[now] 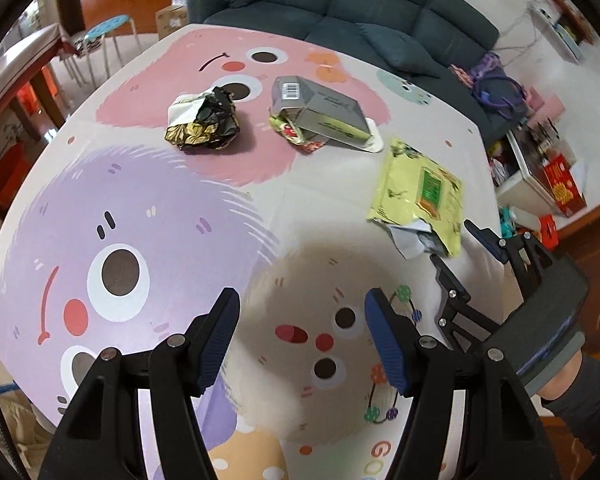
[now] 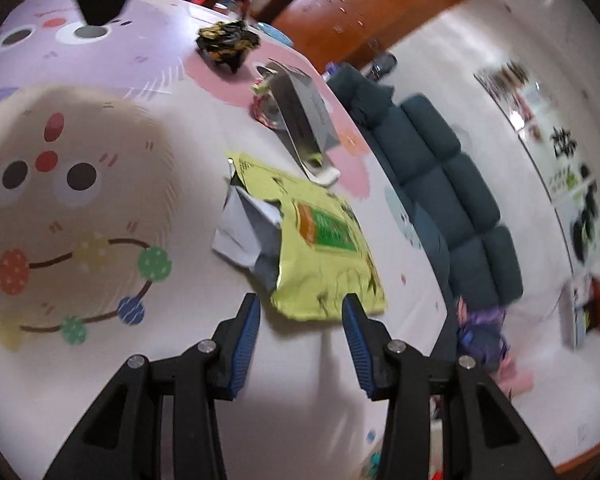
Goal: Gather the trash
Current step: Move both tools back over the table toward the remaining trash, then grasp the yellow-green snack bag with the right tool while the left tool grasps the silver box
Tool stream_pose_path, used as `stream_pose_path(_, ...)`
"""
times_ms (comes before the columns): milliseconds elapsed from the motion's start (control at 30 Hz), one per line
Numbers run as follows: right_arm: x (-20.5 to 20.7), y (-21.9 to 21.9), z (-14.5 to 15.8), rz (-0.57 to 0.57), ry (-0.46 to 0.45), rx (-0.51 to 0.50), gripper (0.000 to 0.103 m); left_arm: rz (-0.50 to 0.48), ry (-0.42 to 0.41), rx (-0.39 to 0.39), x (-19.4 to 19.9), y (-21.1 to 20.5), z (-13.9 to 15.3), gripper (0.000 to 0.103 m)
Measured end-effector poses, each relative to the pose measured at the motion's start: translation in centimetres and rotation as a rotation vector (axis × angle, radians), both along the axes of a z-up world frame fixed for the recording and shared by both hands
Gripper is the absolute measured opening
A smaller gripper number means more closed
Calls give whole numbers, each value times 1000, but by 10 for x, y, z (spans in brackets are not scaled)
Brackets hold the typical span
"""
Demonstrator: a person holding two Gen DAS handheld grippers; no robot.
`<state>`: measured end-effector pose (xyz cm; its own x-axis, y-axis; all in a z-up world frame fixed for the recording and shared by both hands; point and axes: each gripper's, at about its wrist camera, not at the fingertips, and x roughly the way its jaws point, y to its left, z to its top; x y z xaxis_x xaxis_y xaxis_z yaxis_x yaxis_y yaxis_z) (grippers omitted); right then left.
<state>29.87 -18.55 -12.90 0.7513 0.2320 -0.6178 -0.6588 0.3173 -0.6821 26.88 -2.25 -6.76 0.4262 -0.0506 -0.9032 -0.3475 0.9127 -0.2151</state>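
A torn yellow-green snack bag (image 1: pixel 420 196) (image 2: pixel 324 256) lies on the cartoon tablecloth. A crumpled black and gold wrapper (image 1: pixel 204 120) (image 2: pixel 228 42) and a flattened grey carton (image 1: pixel 324 112) (image 2: pixel 300 120) on a small red-green wrapper (image 1: pixel 296 132) lie farther off. My left gripper (image 1: pixel 300 320) is open and empty above the cloth. My right gripper (image 2: pixel 300 316) is open, its fingertips just short of the yellow-green bag's near edge. In the left wrist view it (image 1: pixel 460 240) shows at the right, beside the bag.
The round table (image 1: pixel 140 208) is covered by a pastel monster-print cloth. A dark teal sofa (image 1: pixel 340 4) (image 2: pixel 452 200) stands behind the table. A blue stool (image 1: pixel 104 32) and a cardboard box (image 1: pixel 172 20) stand at the far left. Clutter and a red box (image 1: pixel 560 184) are at the right.
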Motion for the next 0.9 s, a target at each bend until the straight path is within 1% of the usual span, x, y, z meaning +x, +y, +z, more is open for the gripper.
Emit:
stream_pose_path(100,0,7,-3,46,-32,-2,42,19,7,0,2,4,-3,63)
stream_pose_path(167,1,11,-3,59,-32,2,42,26,10,4,4,5,-6,63)
stream_pose_path(200,2,12,-2,63,-21,13,40,28,12,6,4,6,-6,63)
stream_pose_path(233,4,13,0,61,-9,22,26,31,15,8,4,6,-8,63)
stream_pose_path(267,6,14,1,55,4,27,16,33,16,7,4,6,-8,63)
stream_pose_path(300,8,14,3,45,9,38,13,36,18,5,3,7,-8,63)
stream_pose_path(367,10,11,10,32,27,77,10,40,20,3,4,8,-9,63)
stream_pose_path(467,17,6,32,1,82,169,4,39,16,7,7,8,-8,63)
stream_pose_path(500,21,5,40,-14,110,204,1,37,15,9,8,8,-7,63)
stream_pose_path(600,34,-1,68,-79,248,337,1,30,7,15,13,7,-2,63)
stream_pose_path(700,55,-12,97,-182,440,502,1,24,-5,26,20,8,5,63)
stream_pose_path(733,65,-17,106,-227,520,564,1,23,-12,29,22,9,8,63)
stream_pose_path(767,74,-23,112,-271,589,620,1,21,-17,31,24,9,11,63)
stream_pose_path(800,80,-26,116,-296,625,651,1,17,-24,35,27,10,14,63)
stream_pose_path(833,89,-33,121,-341,679,701,1,13,-30,39,30,11,17,63)
stream_pose_path(900,98,-42,125,-391,743,767,1,4,-40,49,37,12,24,63)
